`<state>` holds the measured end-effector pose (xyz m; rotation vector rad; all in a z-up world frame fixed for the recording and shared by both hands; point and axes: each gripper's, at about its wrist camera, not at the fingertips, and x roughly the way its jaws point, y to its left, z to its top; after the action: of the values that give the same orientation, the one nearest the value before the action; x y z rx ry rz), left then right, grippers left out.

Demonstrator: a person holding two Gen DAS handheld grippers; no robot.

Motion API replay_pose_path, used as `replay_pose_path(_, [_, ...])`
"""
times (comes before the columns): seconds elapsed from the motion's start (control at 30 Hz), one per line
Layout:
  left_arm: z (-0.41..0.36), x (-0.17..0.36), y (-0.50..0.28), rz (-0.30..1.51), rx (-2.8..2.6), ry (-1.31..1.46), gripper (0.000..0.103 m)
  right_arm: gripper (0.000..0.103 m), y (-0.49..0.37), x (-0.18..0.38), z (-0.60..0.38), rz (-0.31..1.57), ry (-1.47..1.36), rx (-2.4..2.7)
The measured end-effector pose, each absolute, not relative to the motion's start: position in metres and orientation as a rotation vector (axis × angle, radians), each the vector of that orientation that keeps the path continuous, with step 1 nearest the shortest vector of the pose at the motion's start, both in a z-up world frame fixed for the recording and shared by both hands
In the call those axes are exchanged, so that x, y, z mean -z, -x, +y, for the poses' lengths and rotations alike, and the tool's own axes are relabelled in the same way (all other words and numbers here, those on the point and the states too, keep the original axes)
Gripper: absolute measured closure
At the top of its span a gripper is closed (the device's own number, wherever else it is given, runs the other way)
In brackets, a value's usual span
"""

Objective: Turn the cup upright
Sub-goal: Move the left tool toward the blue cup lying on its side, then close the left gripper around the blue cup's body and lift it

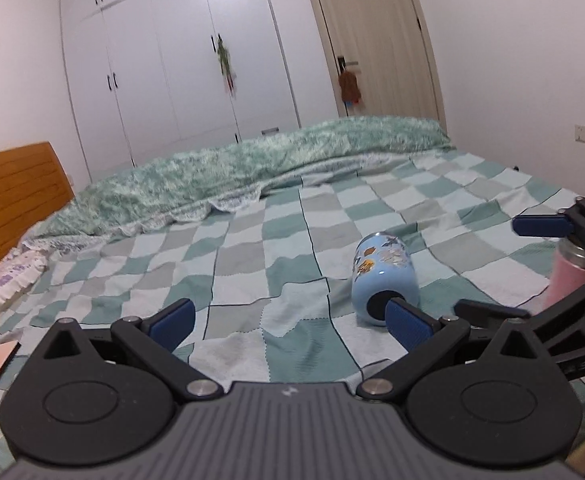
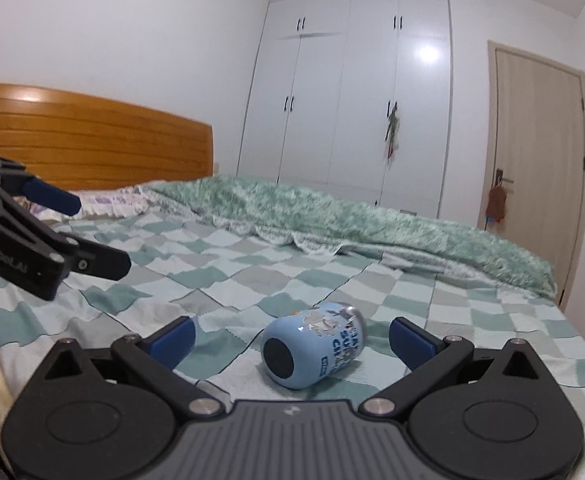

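Observation:
A light blue cup with cartoon prints (image 2: 312,346) lies on its side on the checkered bedspread, its dark base facing the camera. My right gripper (image 2: 292,338) is open, its fingers either side of the cup and just short of it. In the left wrist view the cup (image 1: 384,278) lies ahead to the right, by my right fingertip (image 1: 406,320). My left gripper (image 1: 290,320) is open and empty. The right gripper shows at the right edge of the left wrist view (image 1: 540,264); the left gripper shows at the left of the right wrist view (image 2: 72,232).
A pink bottle with a metal neck (image 1: 568,276) stands at the right, behind the right gripper. A rumpled green blanket (image 2: 332,216) runs across the far side of the bed. A wooden headboard (image 2: 92,140), pillows (image 1: 0,284), white wardrobe and door stand beyond.

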<state>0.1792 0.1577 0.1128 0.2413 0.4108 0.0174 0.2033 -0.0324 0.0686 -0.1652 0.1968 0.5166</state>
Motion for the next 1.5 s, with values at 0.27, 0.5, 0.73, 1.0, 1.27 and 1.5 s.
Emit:
replay_pose_path(0.27, [0.163, -0.109, -0.241, 0.485, -0.032, -0.28, 0.0, 0.0, -0.273, -0.054, -0.005, 0.277, 0.154, -0.5])
replay_pose_path(0.5, [0.146, -0.105, -0.296, 0.547, 0.011, -0.292, 0.0, 0.0, -0.316, -0.043, -0.025, 0.322, 0.139, -0.491])
replay_pose_path(0.73, [0.113, -0.094, -0.352, 0.656, 0.053, -0.317, 0.0, 0.0, -0.36, -0.041, -0.059, 0.384, 0.164, -0.525])
replay_pose_path(1.0, [0.094, -0.08, -0.394, 0.789, 0.113, -0.285, 0.0, 0.0, -0.401, -0.037, -0.084, 0.434, 0.218, -0.637])
replay_pose_path(1.27, [0.085, -0.066, -0.418, 0.888, 0.135, -0.257, 0.0, 0.0, -0.42, -0.025, -0.103, 0.482, 0.168, -0.691])
replay_pose_path(1.5, [0.074, -0.051, -0.434, 0.954, 0.145, -0.263, 0.0, 0.0, -0.417, -0.021, -0.105, 0.502, 0.197, -0.68])
